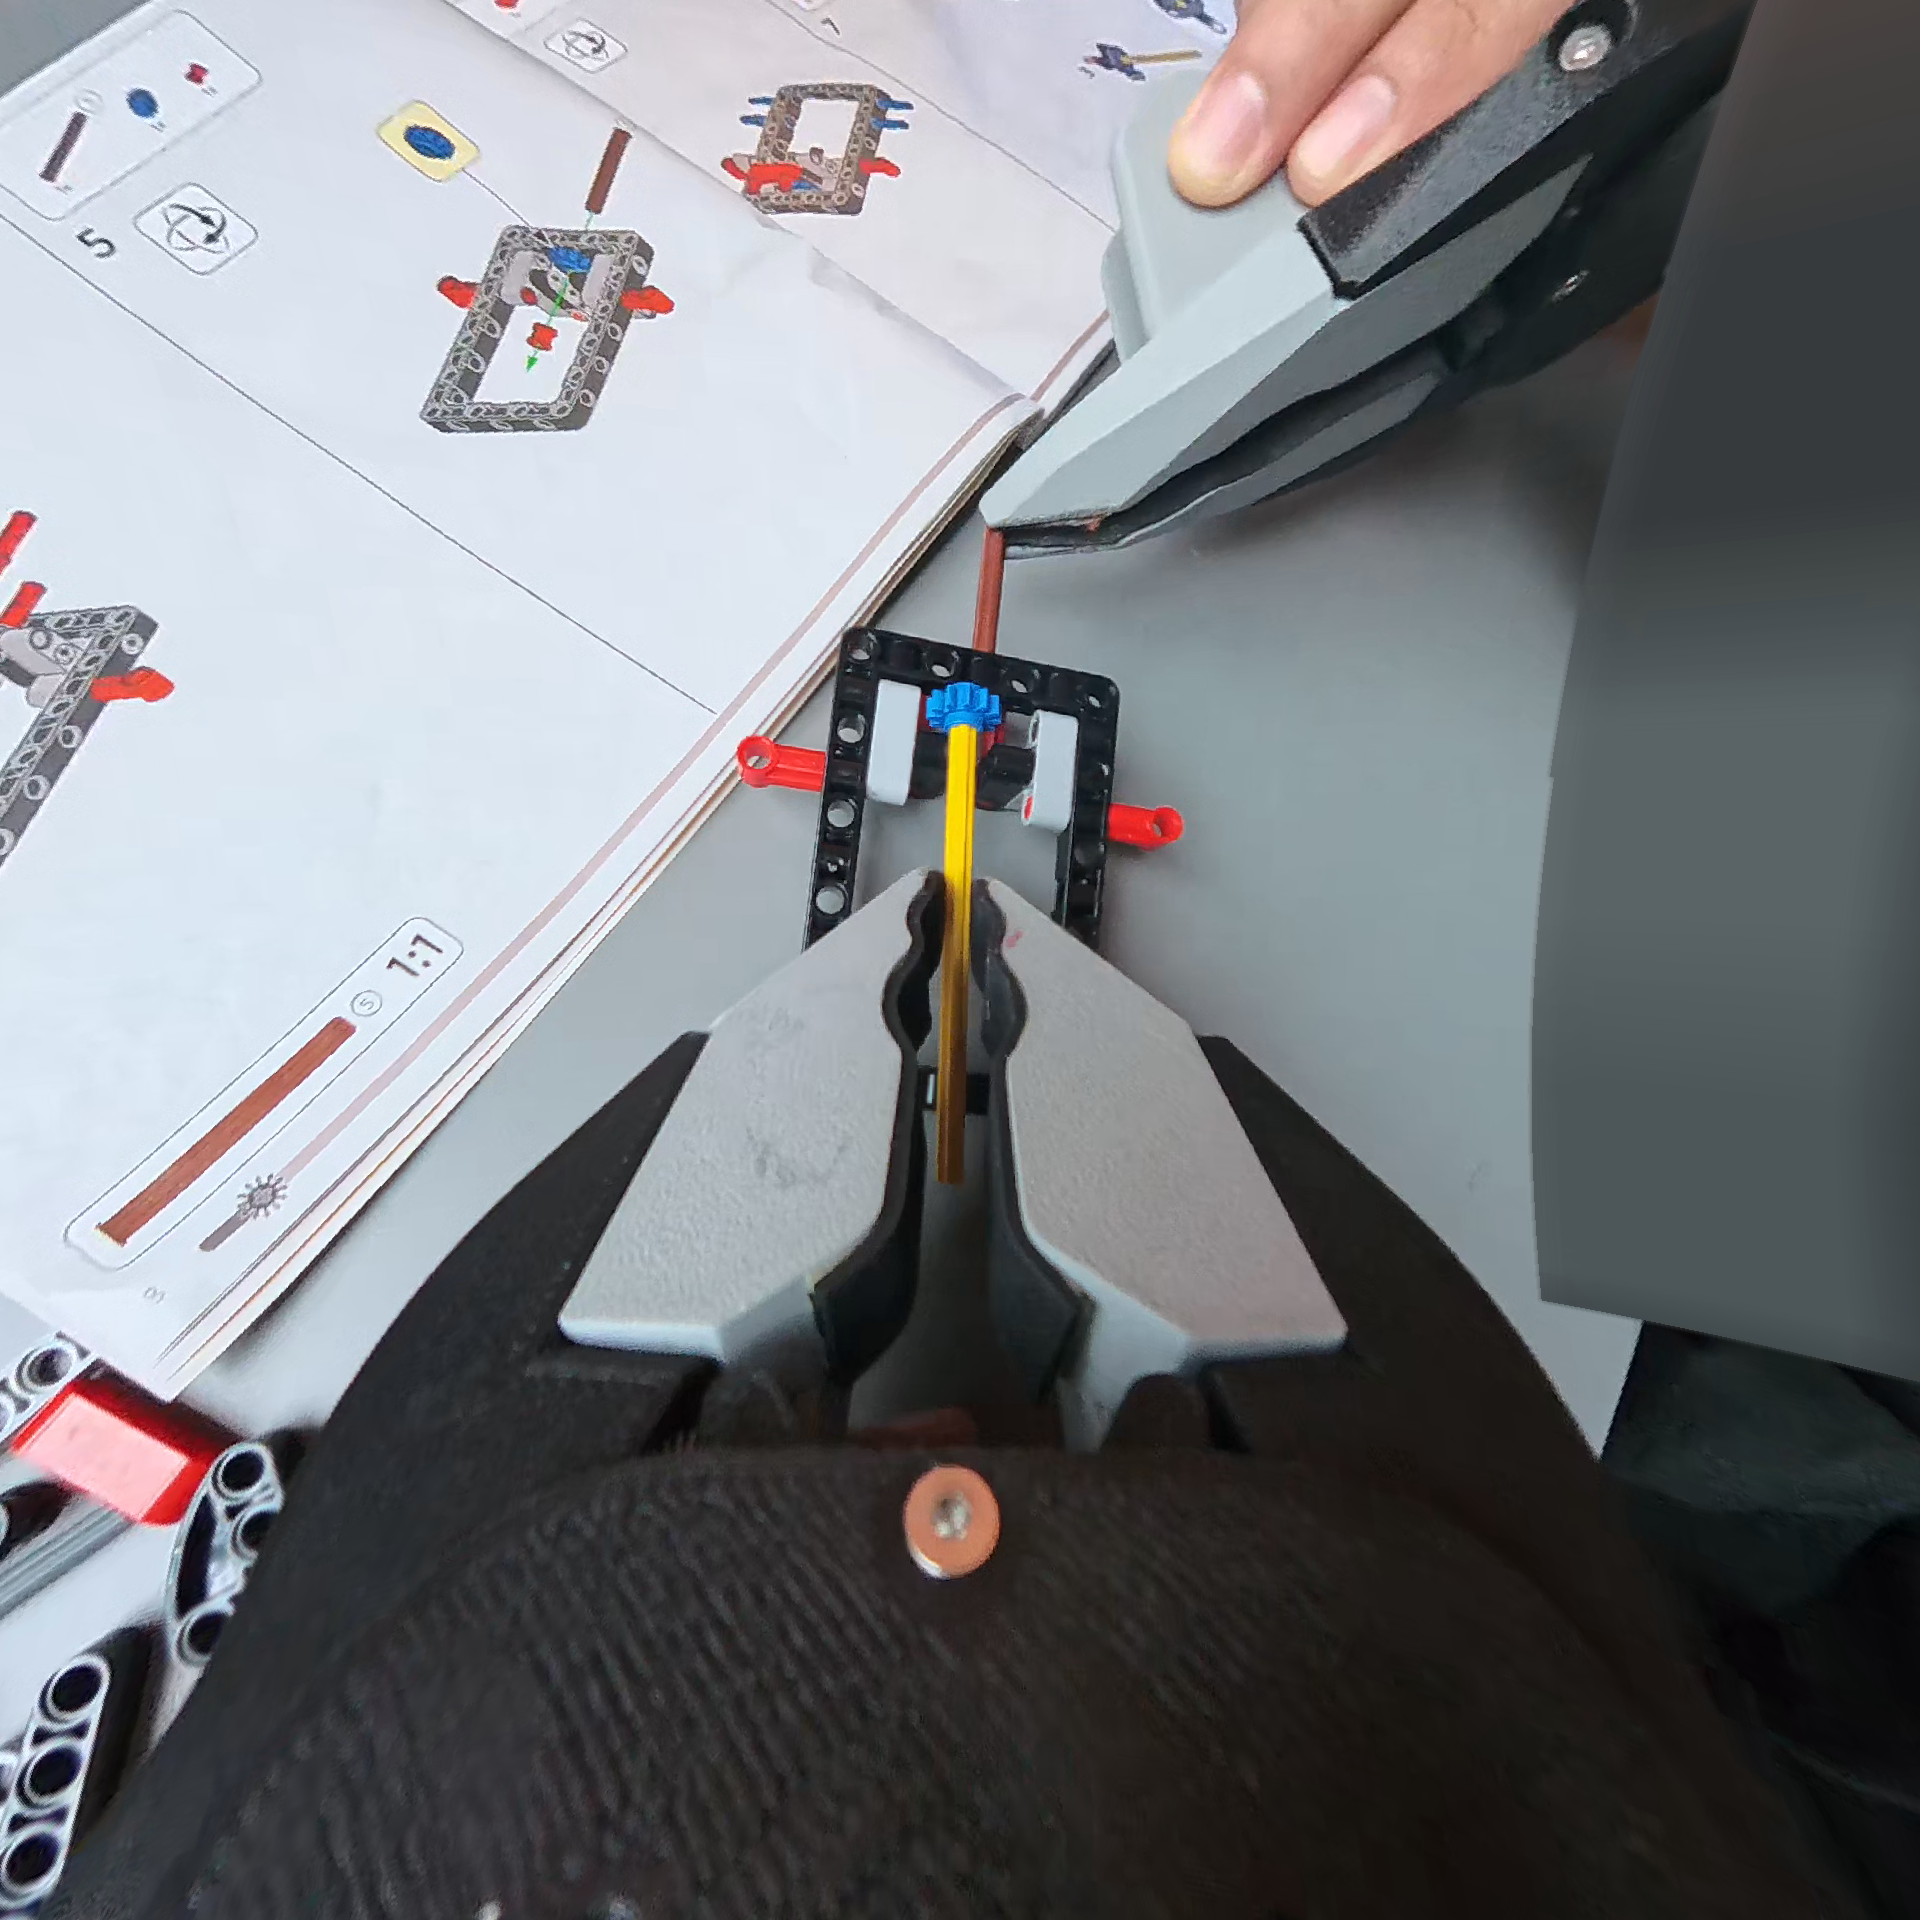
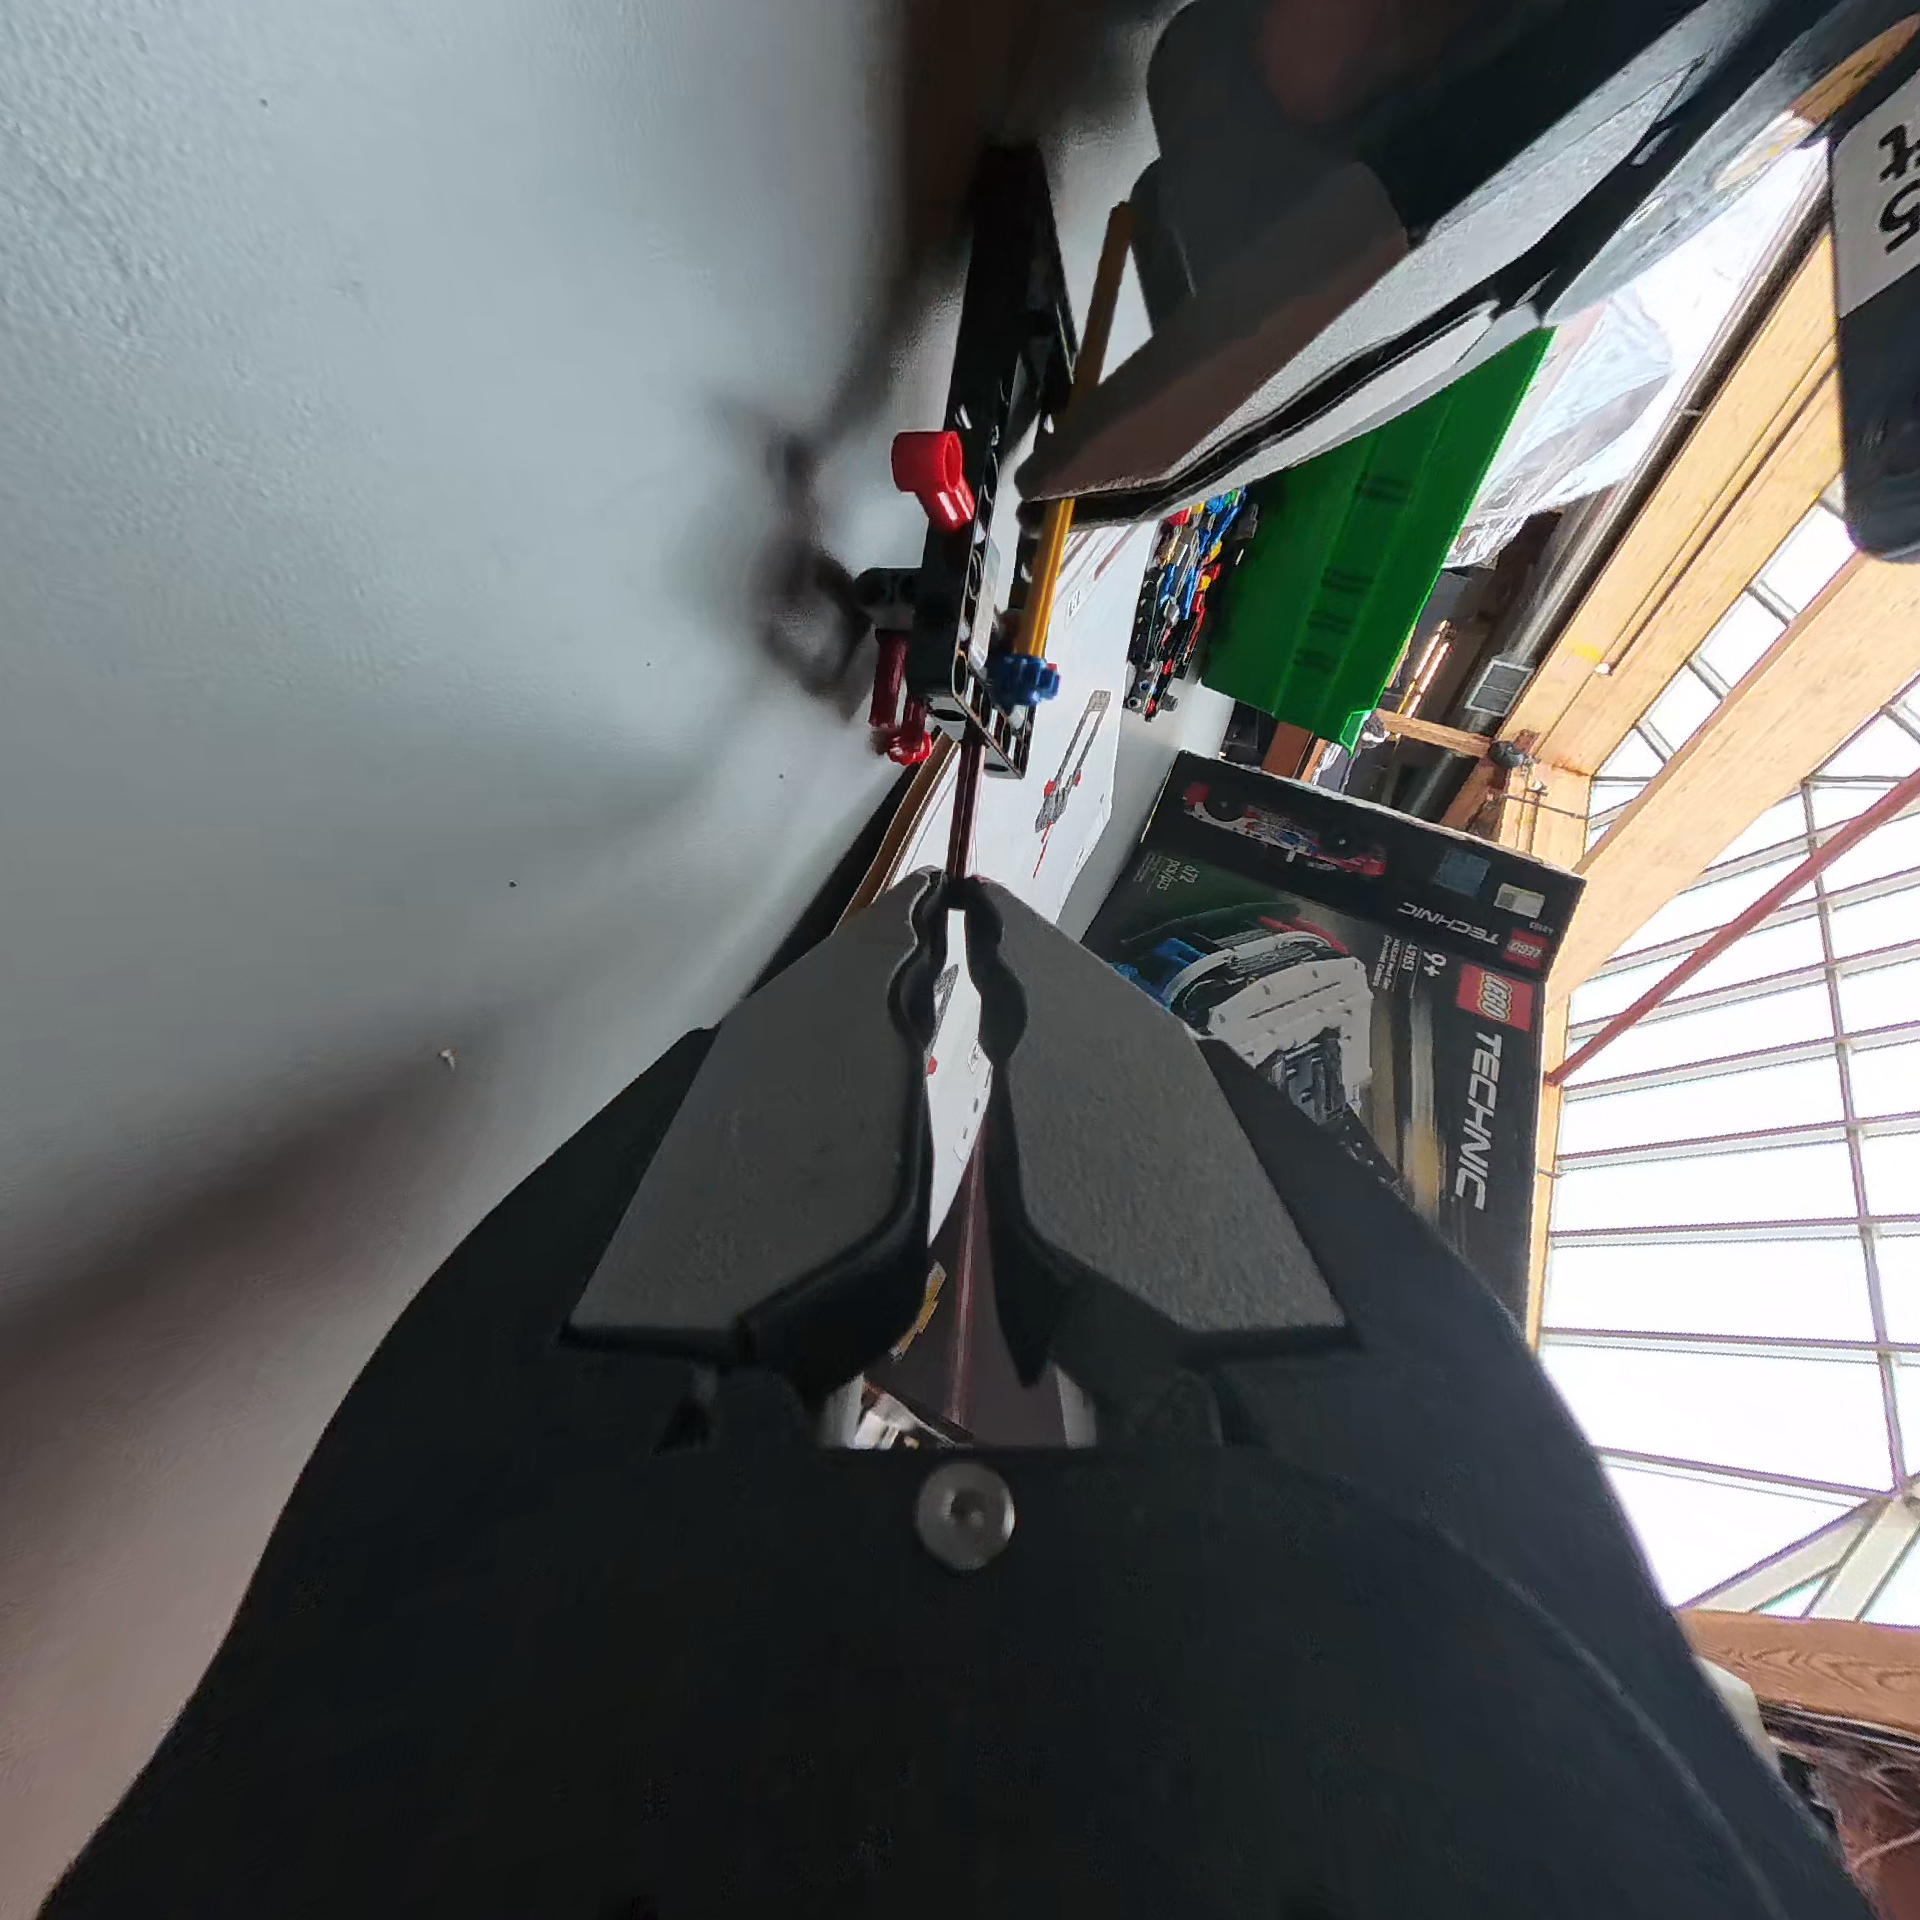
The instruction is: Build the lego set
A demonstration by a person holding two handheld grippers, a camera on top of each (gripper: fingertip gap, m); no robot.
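gripping yellow axle (image 1: pixel 956 935), left claw (image 1: pixel 958 894); right claw (image 1: pixel 1023 520) pinching brown axle (image 1: pixel 987 592) at black frame (image 1: pixel 1091 769) far edge.

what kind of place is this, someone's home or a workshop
Probably a workshop or lab-like room, not clearly a home: a grey table with an open manual, a tray of loose parts, and timber beams under a big glazed roof.

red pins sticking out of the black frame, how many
2 in the left wrist view: one red pin off the black frame's left side, another red pin off its right side. More may be hidden underneath.
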